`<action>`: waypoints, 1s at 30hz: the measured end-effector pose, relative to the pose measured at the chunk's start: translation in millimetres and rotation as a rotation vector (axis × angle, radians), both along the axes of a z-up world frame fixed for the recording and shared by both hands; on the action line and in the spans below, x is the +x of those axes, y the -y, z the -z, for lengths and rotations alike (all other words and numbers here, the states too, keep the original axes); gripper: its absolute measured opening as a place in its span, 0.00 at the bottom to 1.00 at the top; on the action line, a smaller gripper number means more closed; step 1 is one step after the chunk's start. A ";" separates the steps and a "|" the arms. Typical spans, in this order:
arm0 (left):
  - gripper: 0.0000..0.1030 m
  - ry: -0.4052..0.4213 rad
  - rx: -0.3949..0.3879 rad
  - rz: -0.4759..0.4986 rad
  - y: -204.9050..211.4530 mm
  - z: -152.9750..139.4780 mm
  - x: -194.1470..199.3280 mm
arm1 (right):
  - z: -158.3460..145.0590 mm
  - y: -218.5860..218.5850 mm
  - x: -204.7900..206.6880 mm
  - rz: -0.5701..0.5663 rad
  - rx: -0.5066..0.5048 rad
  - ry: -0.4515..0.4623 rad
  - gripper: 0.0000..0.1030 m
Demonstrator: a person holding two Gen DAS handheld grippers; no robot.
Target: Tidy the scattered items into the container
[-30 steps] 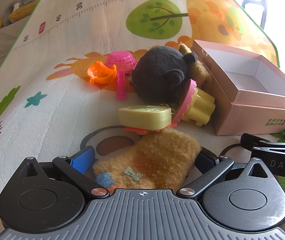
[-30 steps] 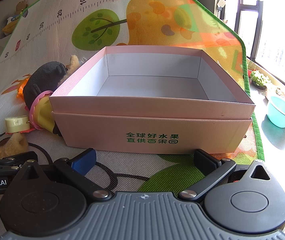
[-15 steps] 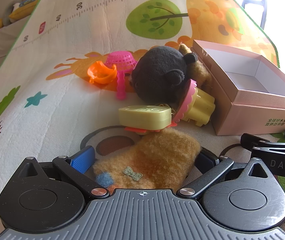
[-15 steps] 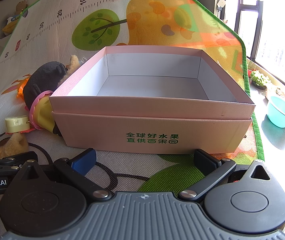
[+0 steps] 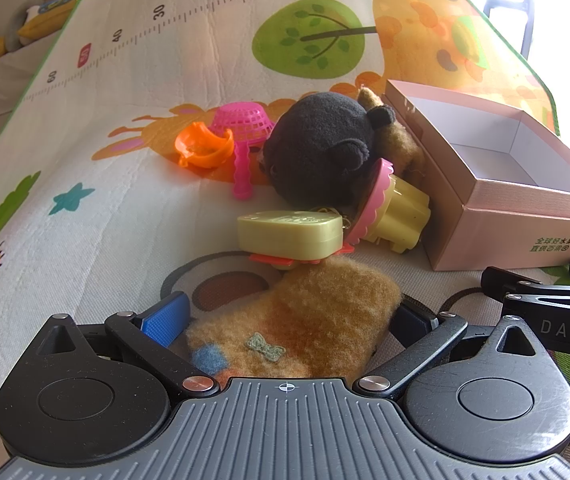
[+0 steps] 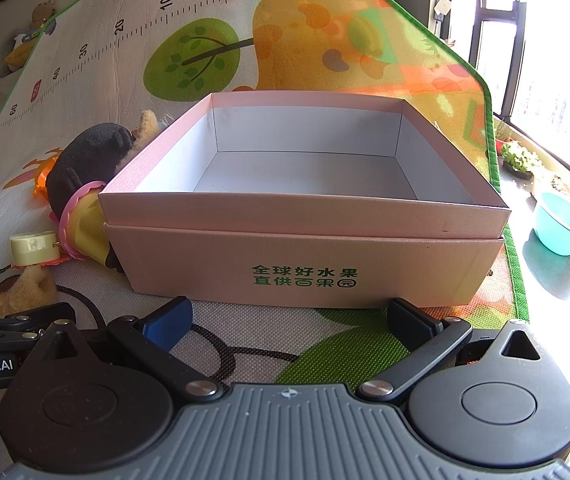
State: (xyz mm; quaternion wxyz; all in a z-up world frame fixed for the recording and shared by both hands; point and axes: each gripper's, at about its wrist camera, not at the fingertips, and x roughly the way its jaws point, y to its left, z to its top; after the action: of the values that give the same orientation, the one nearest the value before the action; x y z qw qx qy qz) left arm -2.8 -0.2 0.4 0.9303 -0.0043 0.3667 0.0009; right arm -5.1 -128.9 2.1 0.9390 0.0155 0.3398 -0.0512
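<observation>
My left gripper (image 5: 289, 316) is open, its fingers on either side of a fuzzy tan felt pouch (image 5: 305, 320) lying on the play mat. Just beyond lie a pale yellow tape measure (image 5: 291, 234), a yellow and pink toy cup (image 5: 397, 212), a black plush bear (image 5: 321, 148), a pink toy strainer (image 5: 243, 128) and an orange toy piece (image 5: 205, 148). The pink box (image 6: 305, 208) stands open and empty in front of my right gripper (image 6: 289, 320), which is open and empty. The box also shows at right in the left wrist view (image 5: 525, 200).
The play mat (image 5: 125, 180) covers the floor. Its green right edge (image 6: 513, 260) borders bare floor with a teal basin (image 6: 563, 224) and potted plants (image 6: 521, 158) by the window. My right gripper's side shows in the left view (image 5: 545, 308).
</observation>
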 end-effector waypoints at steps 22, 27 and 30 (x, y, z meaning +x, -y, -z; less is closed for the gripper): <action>1.00 0.000 -0.001 0.000 0.1 0.0 -0.1 | 1.1 4.8 0.1 0.000 0.000 0.000 1.00; 1.00 0.000 0.000 0.000 0.0 0.0 0.0 | 1.5 6.6 0.1 0.000 0.000 0.000 1.00; 1.00 0.000 -0.001 0.000 0.0 0.0 0.0 | 1.5 6.6 0.1 0.000 0.000 0.000 1.00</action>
State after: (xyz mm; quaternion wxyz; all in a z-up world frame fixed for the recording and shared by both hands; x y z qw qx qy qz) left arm -2.9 -0.2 0.4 0.9304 -0.0045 0.3665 0.0005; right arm -4.9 -135.5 0.6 0.9390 0.0156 0.3397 -0.0510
